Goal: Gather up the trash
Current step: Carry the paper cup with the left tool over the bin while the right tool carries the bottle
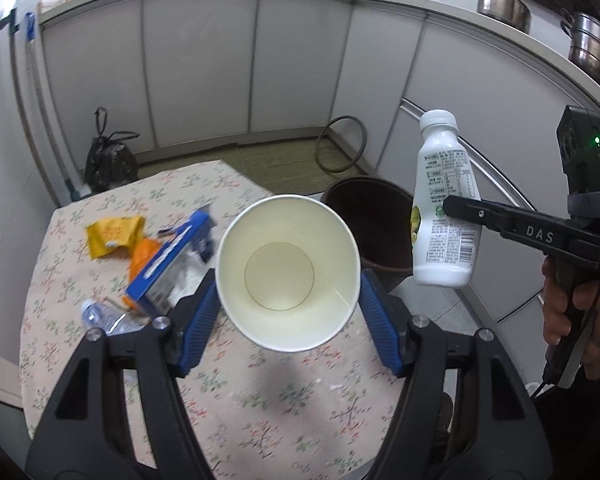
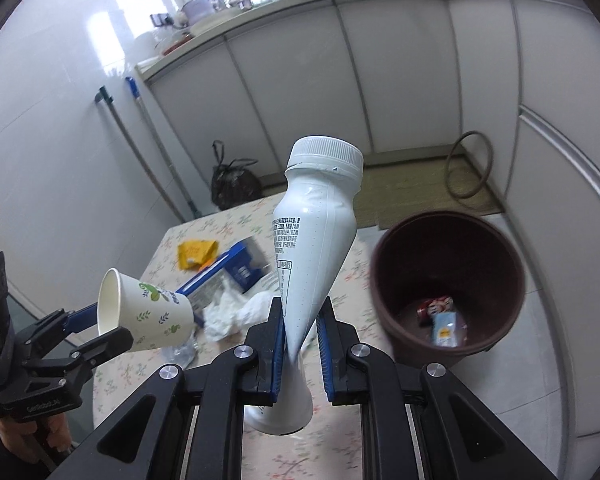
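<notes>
Left tool point(image 1: 288, 300) grips a paper cup point(image 1: 287, 272) above the floral tabletop point(image 1: 268, 408). Right tool point(image 2: 299, 340) pinches a squashed white plastic bottle point(image 2: 312, 248) near a brown bin point(image 2: 448, 280).

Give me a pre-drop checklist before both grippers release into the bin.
1. Left gripper clamped on paper cup: ok.
2. Right gripper clamped on white bottle, body squeezed flat: ok.
3. Bottle cap on: ok.
4. Brown bin mouth unobstructed, only a can and a small carton at the bottom: ok.
5. Cup and bottle over the bin mouth: not ok, both look short of it, over the table.
6. Cup empty: ok.
</notes>
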{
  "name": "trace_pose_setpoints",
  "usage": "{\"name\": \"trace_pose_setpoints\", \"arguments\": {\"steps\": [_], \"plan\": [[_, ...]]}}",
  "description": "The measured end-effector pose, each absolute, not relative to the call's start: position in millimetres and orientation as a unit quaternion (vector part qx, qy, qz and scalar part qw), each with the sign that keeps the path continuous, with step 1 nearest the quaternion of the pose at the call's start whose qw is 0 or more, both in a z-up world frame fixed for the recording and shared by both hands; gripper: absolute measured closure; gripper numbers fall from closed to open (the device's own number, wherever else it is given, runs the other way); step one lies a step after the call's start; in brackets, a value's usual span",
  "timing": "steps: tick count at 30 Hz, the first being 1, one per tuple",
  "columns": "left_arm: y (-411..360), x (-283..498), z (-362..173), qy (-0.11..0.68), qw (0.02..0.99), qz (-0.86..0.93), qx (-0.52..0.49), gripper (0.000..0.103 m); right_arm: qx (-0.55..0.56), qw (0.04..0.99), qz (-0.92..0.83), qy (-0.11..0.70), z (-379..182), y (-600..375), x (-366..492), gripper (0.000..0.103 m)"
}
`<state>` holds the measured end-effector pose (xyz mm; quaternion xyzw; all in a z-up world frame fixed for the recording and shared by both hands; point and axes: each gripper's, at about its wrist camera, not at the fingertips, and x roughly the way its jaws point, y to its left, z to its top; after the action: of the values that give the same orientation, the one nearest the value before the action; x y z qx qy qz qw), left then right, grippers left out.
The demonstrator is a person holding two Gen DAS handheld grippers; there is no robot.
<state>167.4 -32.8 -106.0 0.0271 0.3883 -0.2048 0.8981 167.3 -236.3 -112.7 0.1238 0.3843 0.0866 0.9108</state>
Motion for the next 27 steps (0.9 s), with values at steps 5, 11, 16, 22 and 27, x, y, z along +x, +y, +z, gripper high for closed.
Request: {"name": "trace_pose_setpoints", "arguments": {"steps": [5,11,16,22,27], "plan": [[-81,185,-113,0.39,0.889,-0.24,0.032,0.034,0.136,0.915,0.043,0.376,-116,-283,175,0.087],[-147,223,-145,0.411,0.868,-0.279,0.025,0.034,0.158,0.913,-0.006,0.376,-138,-345,192,0.087],[-195,256,-194,0.43,0.858,-0.279,0.043,0.034,0.166,0.905,-0.031,0.389,-167,-384,209,0.087],[-234,276,-233,0.437,0.858,-0.261,0.061,0.034,0.142,0.906,-0.016,0.398,-192,-402,227,0.087],[-251,282,-254,0.442,0.861,-0.24,0.078,0.034,0.153,0.895,-0.017,0.419,-217,-416,241,0.087]]}}
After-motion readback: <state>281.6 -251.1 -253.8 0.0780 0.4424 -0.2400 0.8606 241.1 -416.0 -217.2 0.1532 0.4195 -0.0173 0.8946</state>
